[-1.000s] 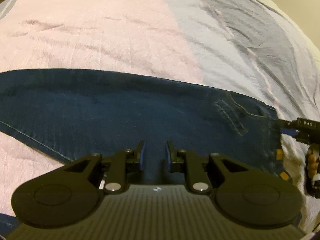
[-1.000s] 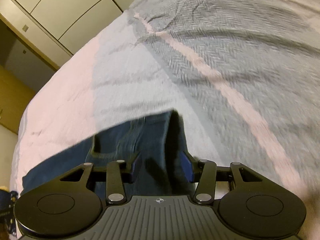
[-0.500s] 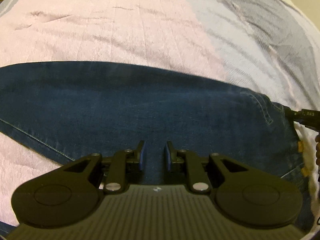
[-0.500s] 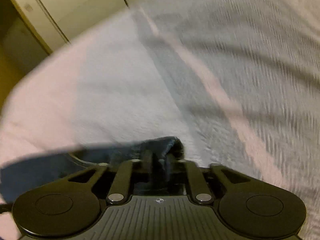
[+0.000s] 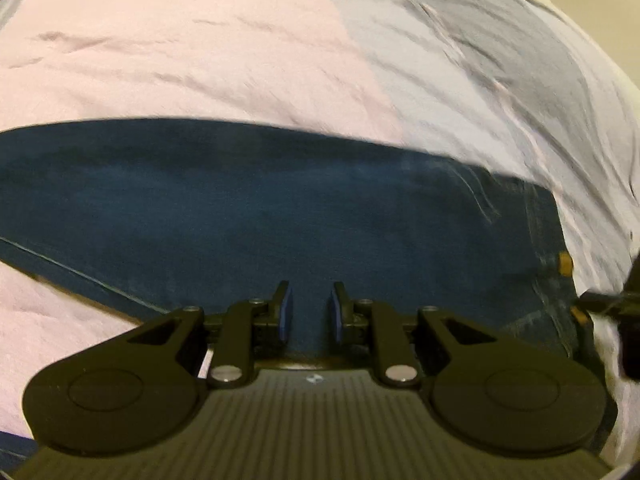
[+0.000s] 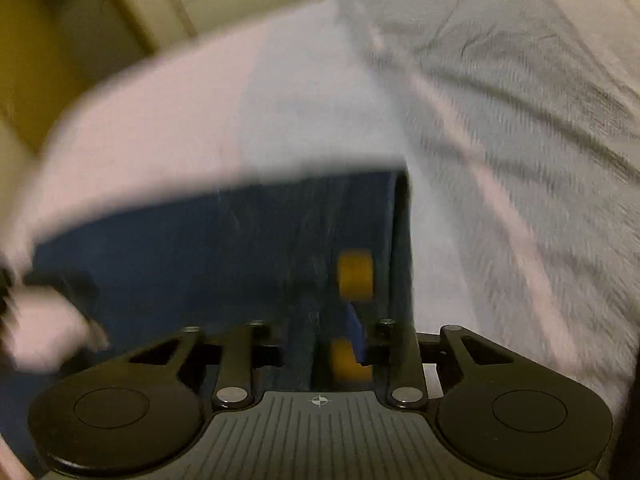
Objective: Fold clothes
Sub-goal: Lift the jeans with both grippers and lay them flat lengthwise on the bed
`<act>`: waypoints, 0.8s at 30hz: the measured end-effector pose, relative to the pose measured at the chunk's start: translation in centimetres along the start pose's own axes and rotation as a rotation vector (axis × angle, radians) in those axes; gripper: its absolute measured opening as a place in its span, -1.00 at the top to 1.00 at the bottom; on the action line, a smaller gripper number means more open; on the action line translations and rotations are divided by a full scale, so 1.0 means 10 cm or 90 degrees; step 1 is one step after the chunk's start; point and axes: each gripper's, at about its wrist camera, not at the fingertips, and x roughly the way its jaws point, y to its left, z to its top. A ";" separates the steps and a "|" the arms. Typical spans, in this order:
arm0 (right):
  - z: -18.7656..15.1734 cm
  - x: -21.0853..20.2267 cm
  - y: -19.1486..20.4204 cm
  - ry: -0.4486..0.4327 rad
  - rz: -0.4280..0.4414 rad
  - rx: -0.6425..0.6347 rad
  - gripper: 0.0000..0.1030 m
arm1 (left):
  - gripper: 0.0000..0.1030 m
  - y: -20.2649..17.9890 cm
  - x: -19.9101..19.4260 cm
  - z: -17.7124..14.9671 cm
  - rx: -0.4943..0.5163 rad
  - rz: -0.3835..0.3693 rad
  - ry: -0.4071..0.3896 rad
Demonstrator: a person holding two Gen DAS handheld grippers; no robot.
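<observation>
We see dark blue denim jeans (image 5: 280, 208), matt and finely woven, lying on a pink-and-grey cloth bedspread (image 5: 200, 52) with a rough herringbone weave. The matt black plastic left gripper (image 5: 309, 312) shows ribbed housing.
</observation>
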 end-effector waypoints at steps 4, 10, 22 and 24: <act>-0.18 0.13 -0.07 0.011 -0.083 0.058 0.01 | 0.70 -0.04 -0.11 -0.07 -0.001 0.016 -0.001; -0.35 -0.42 0.26 -0.053 -0.101 0.036 0.02 | 0.70 0.17 -0.49 -0.31 -0.015 0.052 -0.012; -0.98 -0.98 0.45 0.010 -0.134 0.004 0.01 | 0.70 0.45 -1.46 -1.29 -0.071 0.149 0.050; -1.05 -1.03 0.57 0.023 -0.101 -0.015 0.01 | 0.70 0.41 -1.64 -1.42 -0.079 0.158 0.045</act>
